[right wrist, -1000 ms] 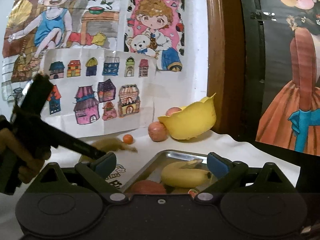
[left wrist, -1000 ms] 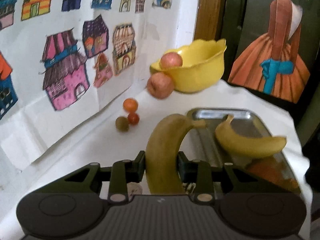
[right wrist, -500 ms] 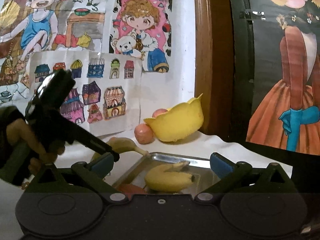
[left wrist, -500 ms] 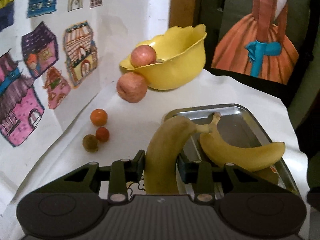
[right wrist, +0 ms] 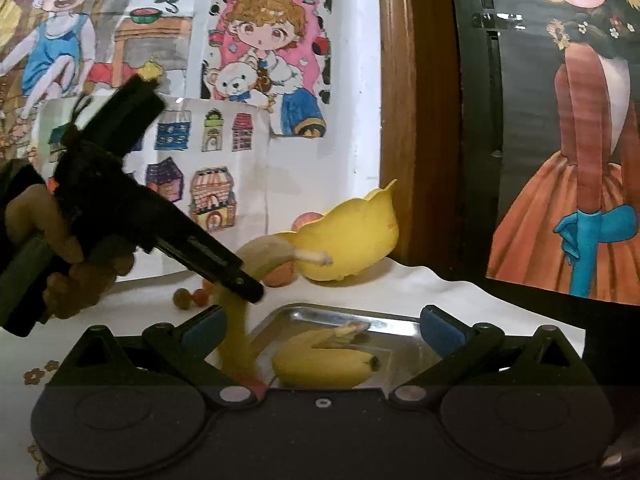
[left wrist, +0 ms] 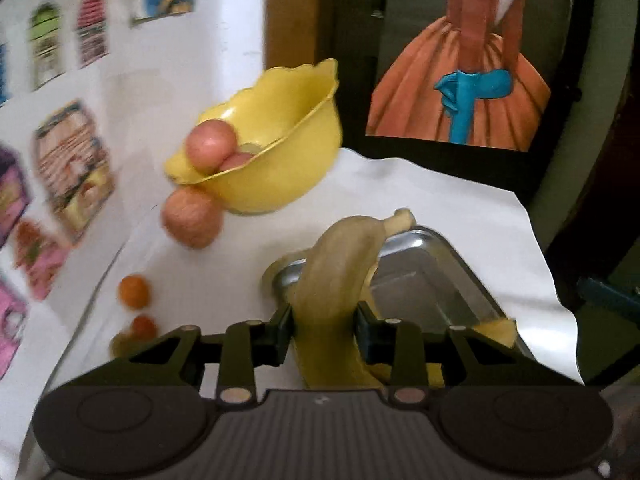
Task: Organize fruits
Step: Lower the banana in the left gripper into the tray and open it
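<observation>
My left gripper (left wrist: pixel 325 330) is shut on a yellow banana (left wrist: pixel 340 276), held in the air over the near left corner of the metal tray (left wrist: pixel 432 280). In the right wrist view the same left gripper (right wrist: pixel 244 286) grips this banana (right wrist: pixel 264 258) above the tray (right wrist: pixel 392 320), where a second banana (right wrist: pixel 320 360) lies. Beyond stands a yellow bowl (left wrist: pixel 280 152) holding two apples (left wrist: pixel 210 146); another apple (left wrist: pixel 192 218) rests on the cloth against it. My right gripper (right wrist: pixel 320 326) hangs open over the tray's near end, holding nothing.
Three small round fruits (left wrist: pixel 134 290) lie on the white cloth by the wall of paper drawings (left wrist: pixel 72 152). A framed painting of an orange dress (left wrist: pixel 460 80) stands behind the table. The cloth's right edge (left wrist: pixel 560 312) drops off. A person's hand (right wrist: pixel 52 256) holds the left gripper.
My left gripper has carried the banana forward and right, closer to the bowl and onto the tray's corner. The right gripper stays open and has barely shifted.
</observation>
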A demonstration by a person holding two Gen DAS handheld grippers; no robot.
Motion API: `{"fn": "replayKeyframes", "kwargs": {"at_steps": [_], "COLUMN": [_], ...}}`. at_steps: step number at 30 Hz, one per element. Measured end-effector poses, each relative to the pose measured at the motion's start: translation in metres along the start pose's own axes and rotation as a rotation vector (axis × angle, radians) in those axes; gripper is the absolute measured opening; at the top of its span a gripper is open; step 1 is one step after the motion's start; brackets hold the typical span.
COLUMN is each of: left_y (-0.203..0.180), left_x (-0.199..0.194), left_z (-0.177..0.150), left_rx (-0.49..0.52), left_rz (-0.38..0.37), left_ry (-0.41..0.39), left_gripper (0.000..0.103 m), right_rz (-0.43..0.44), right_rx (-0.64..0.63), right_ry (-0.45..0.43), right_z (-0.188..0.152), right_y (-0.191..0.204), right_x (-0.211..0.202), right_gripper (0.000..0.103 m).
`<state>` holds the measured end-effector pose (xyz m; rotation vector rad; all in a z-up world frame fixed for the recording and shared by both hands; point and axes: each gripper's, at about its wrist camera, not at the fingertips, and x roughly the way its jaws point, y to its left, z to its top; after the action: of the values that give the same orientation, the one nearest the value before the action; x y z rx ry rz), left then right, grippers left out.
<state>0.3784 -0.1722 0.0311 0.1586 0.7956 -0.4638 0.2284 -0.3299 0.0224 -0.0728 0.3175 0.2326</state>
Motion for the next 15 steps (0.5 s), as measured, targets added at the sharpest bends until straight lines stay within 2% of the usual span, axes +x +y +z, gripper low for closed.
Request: {"fn": "replayKeyframes", "kwargs": {"at_steps": [11, 15], "left_y": [0.0, 0.005], "left_x": [0.048, 0.051], "left_z": [-0.003, -0.008], "left_rx": [-0.051, -0.076], "left_rz": [-0.028, -0.051], "left_ry": [0.06, 0.042], "left_gripper": [0.037, 0.038], "right_rz": [-0.024, -0.016], "right_rx": [-0.017, -0.049], "right_ry": [0.038, 0.056], "right_z": [0.0, 0.004], "right_y": [-0.007, -0.003], "right_x": [0.014, 0.024], "right_gripper": [0.102, 0.102]}}
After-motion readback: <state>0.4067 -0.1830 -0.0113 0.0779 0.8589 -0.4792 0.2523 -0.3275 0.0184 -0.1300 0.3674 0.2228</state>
